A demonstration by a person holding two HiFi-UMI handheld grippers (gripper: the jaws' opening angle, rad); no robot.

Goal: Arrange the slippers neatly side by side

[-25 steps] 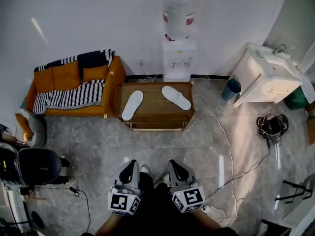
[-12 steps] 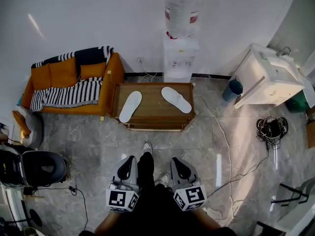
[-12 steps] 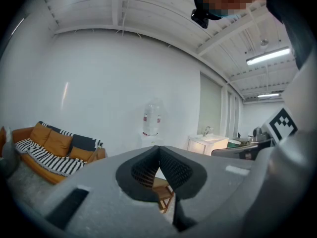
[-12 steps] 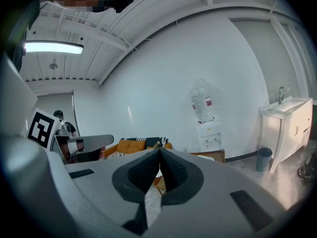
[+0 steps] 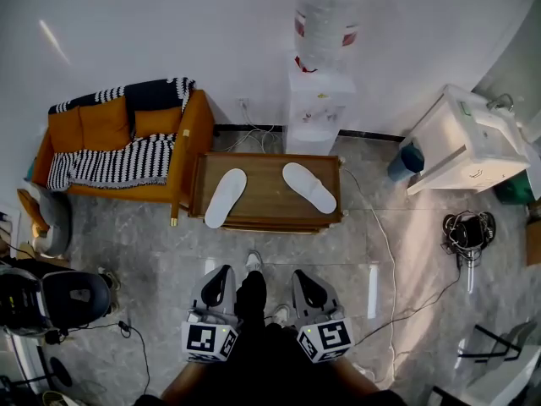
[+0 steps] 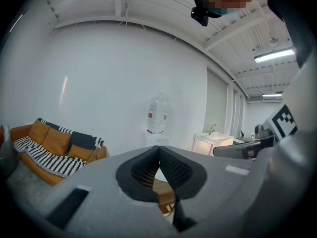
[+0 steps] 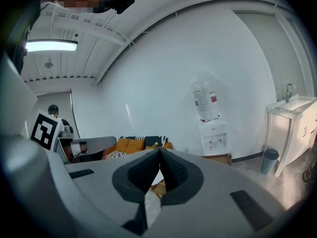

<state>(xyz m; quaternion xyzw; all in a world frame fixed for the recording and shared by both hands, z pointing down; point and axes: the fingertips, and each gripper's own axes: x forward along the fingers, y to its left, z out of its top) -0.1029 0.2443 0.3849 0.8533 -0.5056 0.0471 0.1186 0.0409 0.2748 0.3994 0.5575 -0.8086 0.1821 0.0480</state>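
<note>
Two white slippers lie apart on a low wooden table (image 5: 266, 213). The left slipper (image 5: 226, 197) slants toward the lower left and the right slipper (image 5: 309, 187) slants toward the lower right. My left gripper (image 5: 221, 275) and right gripper (image 5: 303, 279) hang side by side well short of the table, over the floor, both shut and empty. In the left gripper view the jaws (image 6: 159, 148) meet at the tips. The right gripper view shows its jaws (image 7: 159, 151) closed too, with the table edge (image 7: 218, 157) beyond.
An orange sofa (image 5: 118, 146) with a striped blanket stands left of the table. A water dispenser (image 5: 320, 100) is behind it against the wall. A white cabinet (image 5: 469, 146) sits at right, cables (image 5: 385, 244) trail over the floor, and a black chair (image 5: 51, 299) is at lower left.
Both grippers have moved forward toward the table, which now appears closer and larger in the head view. The slippers have not moved.
</note>
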